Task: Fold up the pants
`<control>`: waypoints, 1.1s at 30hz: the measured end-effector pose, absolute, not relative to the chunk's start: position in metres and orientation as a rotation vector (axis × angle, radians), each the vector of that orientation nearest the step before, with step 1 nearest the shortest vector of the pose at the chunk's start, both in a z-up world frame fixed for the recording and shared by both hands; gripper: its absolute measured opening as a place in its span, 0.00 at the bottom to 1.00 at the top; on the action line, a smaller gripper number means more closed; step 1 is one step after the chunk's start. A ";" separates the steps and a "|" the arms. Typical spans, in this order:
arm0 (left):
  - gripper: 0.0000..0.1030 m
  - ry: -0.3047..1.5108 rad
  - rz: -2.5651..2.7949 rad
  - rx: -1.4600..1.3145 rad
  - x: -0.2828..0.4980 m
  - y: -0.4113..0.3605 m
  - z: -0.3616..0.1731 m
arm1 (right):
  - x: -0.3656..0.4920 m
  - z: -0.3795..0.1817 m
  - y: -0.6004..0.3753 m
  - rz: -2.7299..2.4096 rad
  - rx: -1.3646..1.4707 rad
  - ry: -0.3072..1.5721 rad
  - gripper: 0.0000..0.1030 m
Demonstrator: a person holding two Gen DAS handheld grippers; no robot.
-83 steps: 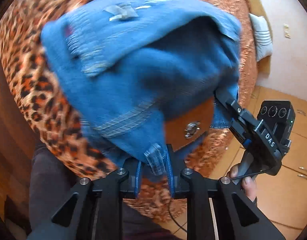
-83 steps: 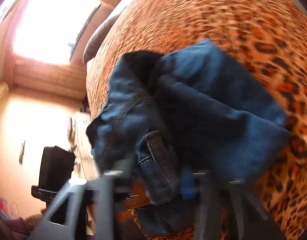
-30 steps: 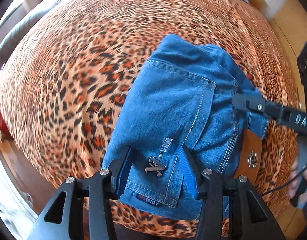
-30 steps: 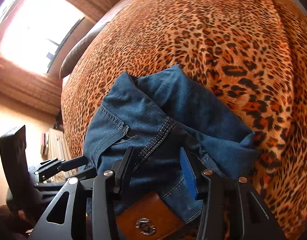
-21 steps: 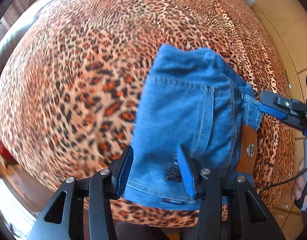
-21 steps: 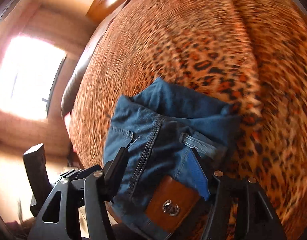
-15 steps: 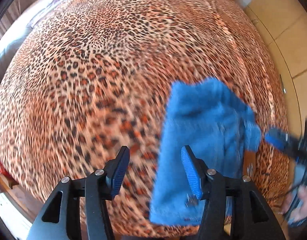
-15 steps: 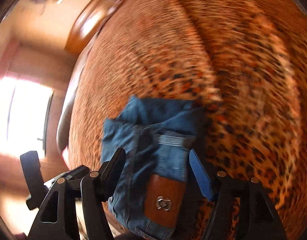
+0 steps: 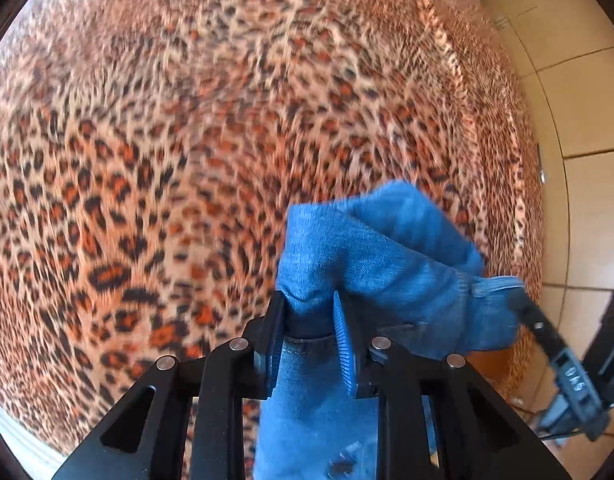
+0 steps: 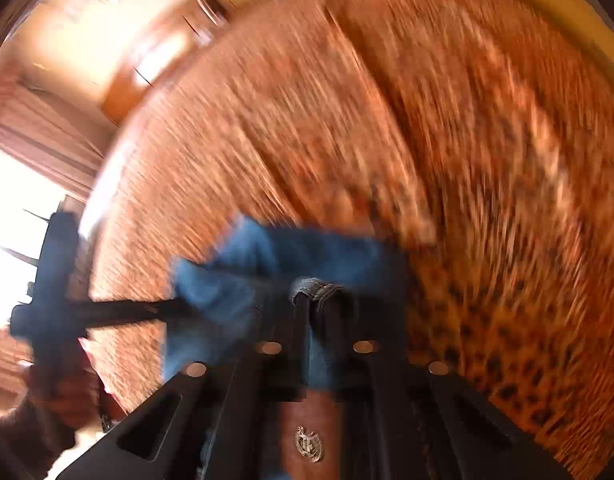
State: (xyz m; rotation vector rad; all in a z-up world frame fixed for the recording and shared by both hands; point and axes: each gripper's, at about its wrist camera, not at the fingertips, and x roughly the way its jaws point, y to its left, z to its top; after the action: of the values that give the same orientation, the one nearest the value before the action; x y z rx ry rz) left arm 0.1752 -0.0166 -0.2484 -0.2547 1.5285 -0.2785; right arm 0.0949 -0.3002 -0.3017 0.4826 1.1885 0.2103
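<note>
Folded blue denim pants (image 9: 371, 276) bunched over the leopard-print bed cover (image 9: 187, 140), long axis running from between the left gripper (image 9: 309, 320) jaws out toward the right gripper (image 9: 519, 300) at the far right edge of the left view. One thick fold caught between the left jaws, closing on it, ribbed blue pads against the cloth; more denim hanging down below the jaws toward the camera.

Right wrist view heavily blurred. Right gripper (image 10: 317, 300) jaws pressed together, pinching a stitched waistband edge; brown leather patch (image 10: 309, 436) with a metal emblem just beneath the jaws, seen only here. Also only here: the left gripper (image 10: 175, 310) reaching in from the left, the hand (image 10: 73, 396) on its handle, a bright window beyond.

Only in the left view: pale wooden floor (image 9: 583, 112) to the right of the bed.

Denim soft, rumpled, lighter on its outer face; cover plush, spotted orange and black.
</note>
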 end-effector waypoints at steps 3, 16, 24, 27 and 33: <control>0.27 1.587 -0.206 -0.215 0.187 -0.023 -0.275 | 0.109 -0.325 -0.307 0.143 0.428 1.270 0.05; 0.59 1.709 -0.344 -0.332 0.079 0.030 -0.259 | -0.002 -0.331 -0.311 0.245 0.648 1.361 0.61; 0.41 1.730 -0.351 -0.247 0.053 0.003 -0.270 | -0.015 -0.318 -0.277 0.296 0.586 1.304 0.20; 0.47 1.718 -0.343 -0.081 0.048 -0.012 -0.288 | -0.028 -0.336 -0.282 0.204 0.477 1.375 0.15; 0.42 1.655 -0.371 -0.008 0.044 0.001 -0.263 | -0.020 -0.339 -0.293 0.182 0.566 1.373 0.25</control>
State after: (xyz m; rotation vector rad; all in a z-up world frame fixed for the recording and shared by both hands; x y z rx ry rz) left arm 0.0437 0.0008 -0.2630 -0.0081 1.6546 -0.3707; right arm -0.0202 -0.2925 -0.3390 0.5661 1.3726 0.1816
